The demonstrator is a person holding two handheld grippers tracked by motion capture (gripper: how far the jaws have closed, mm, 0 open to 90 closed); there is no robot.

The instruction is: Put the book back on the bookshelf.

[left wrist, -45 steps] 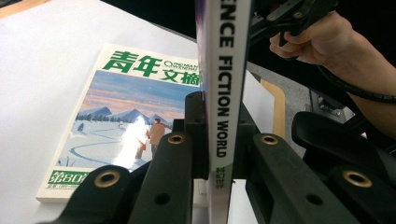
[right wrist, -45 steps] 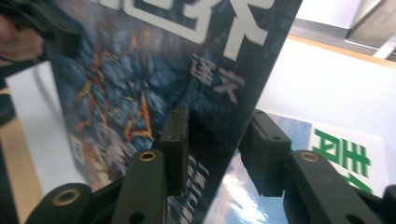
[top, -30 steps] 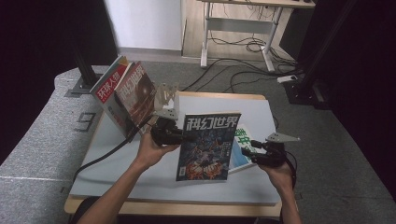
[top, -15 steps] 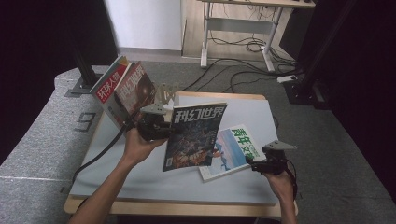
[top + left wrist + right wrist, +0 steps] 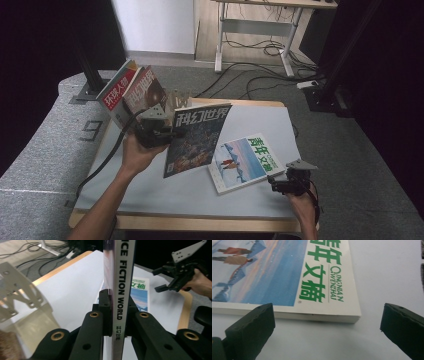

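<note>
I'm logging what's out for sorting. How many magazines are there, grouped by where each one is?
Standing in the rack: 2 (red-covered magazine, dark-covered magazine)
Held in the left gripper: 1 (Science Fiction World)
Lying flat on the table: 1 (green-titled magazine)
Total: 4

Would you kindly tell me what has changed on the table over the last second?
The left gripper carried the dark magazine leftward toward the stand, uncovering the blue-green magazine. The right gripper dropped beside it, and its jaws have just been opening, nothing between them. The racked magazines stayed.
</note>
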